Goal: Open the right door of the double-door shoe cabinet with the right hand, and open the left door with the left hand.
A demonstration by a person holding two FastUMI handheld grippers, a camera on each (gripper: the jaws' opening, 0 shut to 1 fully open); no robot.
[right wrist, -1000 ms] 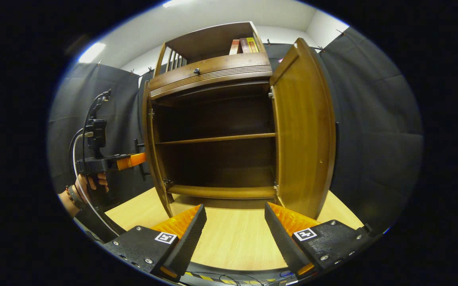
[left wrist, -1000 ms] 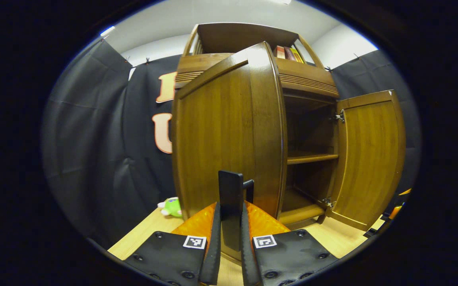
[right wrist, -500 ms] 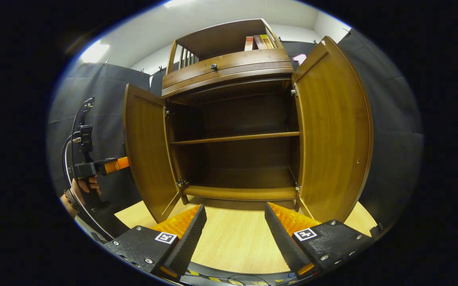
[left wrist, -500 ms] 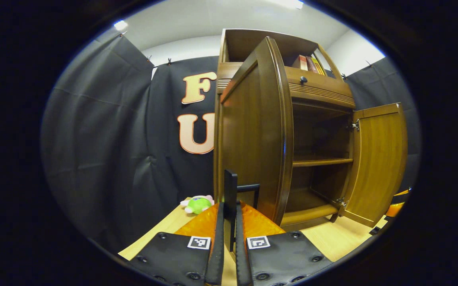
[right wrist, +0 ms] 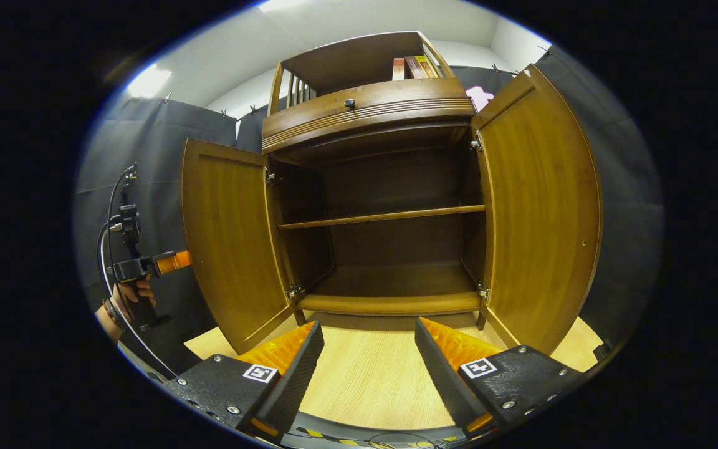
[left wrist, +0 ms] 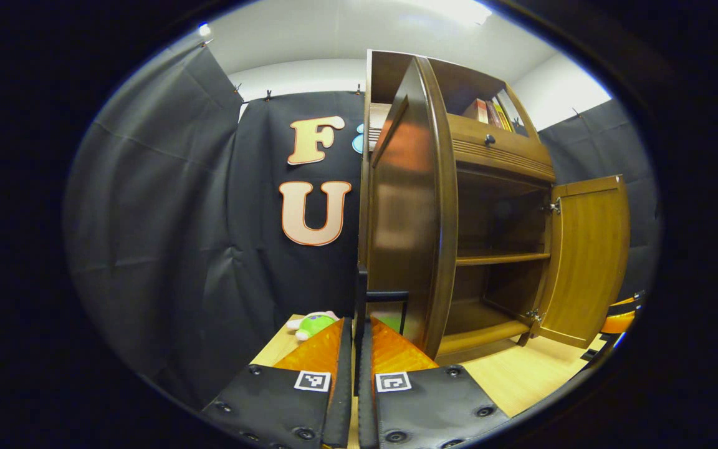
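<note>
both doors of the cabinet (right wrist: 371,106) stand wide open on the table (right wrist: 365,380), the left door (right wrist: 228,237) swung out to one side and the right door (right wrist: 540,212) to the other, with a bare shelf (right wrist: 384,217) between them. the left gripper (left wrist: 354,349) has its jaws pinching the handle (left wrist: 384,298) on the left door's outer face, with a hand (right wrist: 131,296) holding it in the right gripper view. the right gripper (right wrist: 368,352) hangs in front of the cabinet with jaws spread, touching nothing.
</note>
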